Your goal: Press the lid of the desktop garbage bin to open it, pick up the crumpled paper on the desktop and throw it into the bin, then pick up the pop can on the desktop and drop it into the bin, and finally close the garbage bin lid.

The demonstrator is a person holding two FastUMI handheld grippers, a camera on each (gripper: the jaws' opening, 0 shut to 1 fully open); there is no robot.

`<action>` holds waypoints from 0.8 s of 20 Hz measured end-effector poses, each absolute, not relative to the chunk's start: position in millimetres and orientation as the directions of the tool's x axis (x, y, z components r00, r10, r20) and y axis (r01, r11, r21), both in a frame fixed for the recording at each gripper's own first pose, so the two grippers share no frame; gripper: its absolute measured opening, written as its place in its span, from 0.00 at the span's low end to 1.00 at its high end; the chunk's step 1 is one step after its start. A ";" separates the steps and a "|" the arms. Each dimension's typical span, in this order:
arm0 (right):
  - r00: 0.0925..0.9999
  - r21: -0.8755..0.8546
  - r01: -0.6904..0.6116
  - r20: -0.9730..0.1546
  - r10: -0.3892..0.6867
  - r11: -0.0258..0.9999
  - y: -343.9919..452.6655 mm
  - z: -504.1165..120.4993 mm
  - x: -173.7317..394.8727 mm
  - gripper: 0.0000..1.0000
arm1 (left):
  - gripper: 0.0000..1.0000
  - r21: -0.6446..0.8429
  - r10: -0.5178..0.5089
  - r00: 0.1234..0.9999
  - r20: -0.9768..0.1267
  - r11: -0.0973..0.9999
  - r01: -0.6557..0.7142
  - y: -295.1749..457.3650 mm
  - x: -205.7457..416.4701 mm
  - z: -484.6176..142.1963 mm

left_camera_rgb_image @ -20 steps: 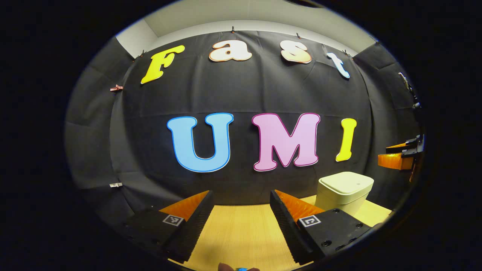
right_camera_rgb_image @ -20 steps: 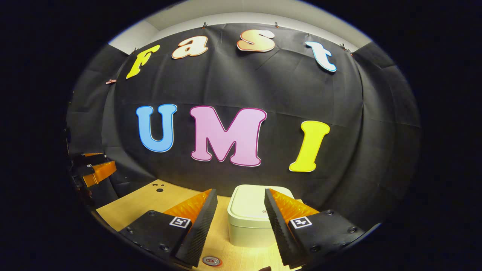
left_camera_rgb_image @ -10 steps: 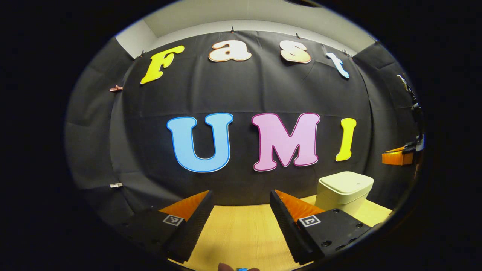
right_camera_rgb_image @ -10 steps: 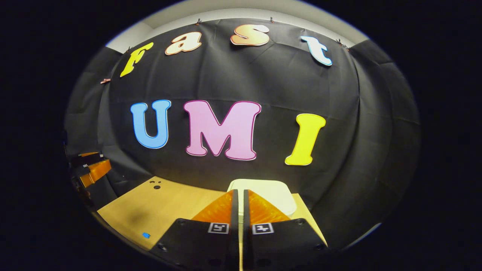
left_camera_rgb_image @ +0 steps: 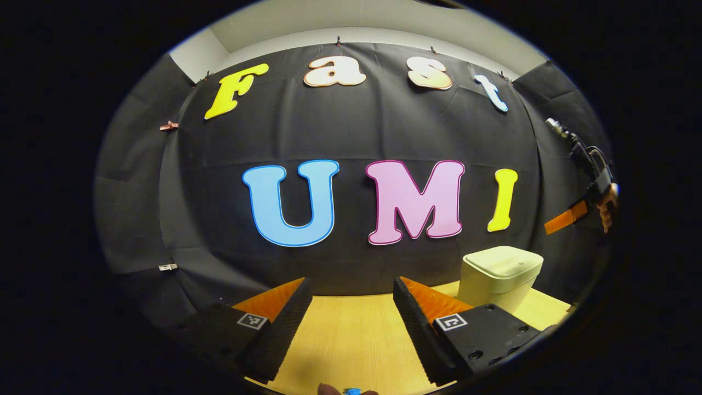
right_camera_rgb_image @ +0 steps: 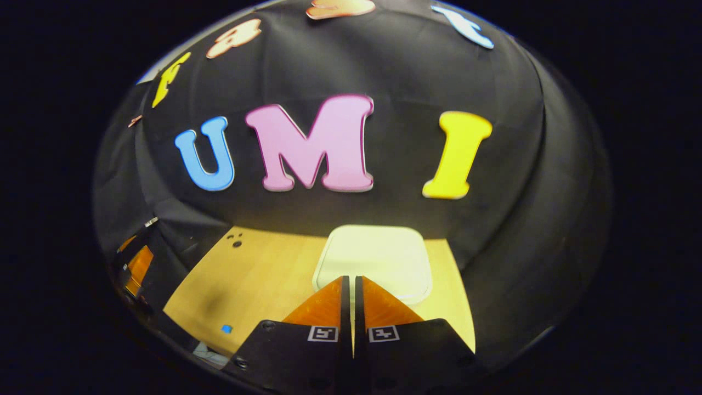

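Overhead, the right gripper (right_camera_rgb_image: 347, 282) hangs above the garbage bin (right_camera_rgb_image: 378, 258), its two fingers pressed together with only a thin slit between them and nothing held. In the right gripper view the tips point at the near edge of the bin's pale, rounded-square lid (right_camera_rgb_image: 384, 249), which lies flat and closed; whether the tips touch the lid cannot be told. The bin stands at the far end of the wooden desk (right_camera_rgb_image: 258, 280), close to the black cloth wall. At about 8 o'clock in that view a small blue mark (right_camera_rgb_image: 226, 329) sits on the desk, and two small dark holes (right_camera_rgb_image: 237, 241) lie near the desk's far edge at about 10 o'clock.

In the left gripper view the left gripper (left_camera_rgb_image: 351, 288) is held low over bare desk (left_camera_rgb_image: 351, 340), fingers spread wide and empty. The bin (left_camera_rgb_image: 500, 277) stands at about 4 o'clock there, lid down, with the right gripper (left_camera_rgb_image: 570, 214) well above it at 3 o'clock, held by a hand (left_camera_rgb_image: 607, 206).
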State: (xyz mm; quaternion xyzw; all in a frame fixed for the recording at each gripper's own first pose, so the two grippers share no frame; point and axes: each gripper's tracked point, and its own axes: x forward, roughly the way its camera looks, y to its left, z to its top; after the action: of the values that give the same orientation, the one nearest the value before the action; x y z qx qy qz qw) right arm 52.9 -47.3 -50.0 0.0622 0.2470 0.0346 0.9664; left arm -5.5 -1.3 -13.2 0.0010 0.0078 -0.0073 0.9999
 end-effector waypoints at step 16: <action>0.650 0.096 -0.081 -0.750 0.125 0.992 -68.1 -134.1 119.7 0.05 | 0.95 -0.004 -0.025 0.999 -0.039 1.000 0.025 -7.6 -12.9 -26.8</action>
State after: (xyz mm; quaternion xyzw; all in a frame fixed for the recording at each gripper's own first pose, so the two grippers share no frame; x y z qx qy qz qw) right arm 119.7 -68.1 -134.1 0.0269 0.4144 0.0567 0.9079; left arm -12.9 -7.6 -26.8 -0.0019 0.0197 -0.0125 0.9997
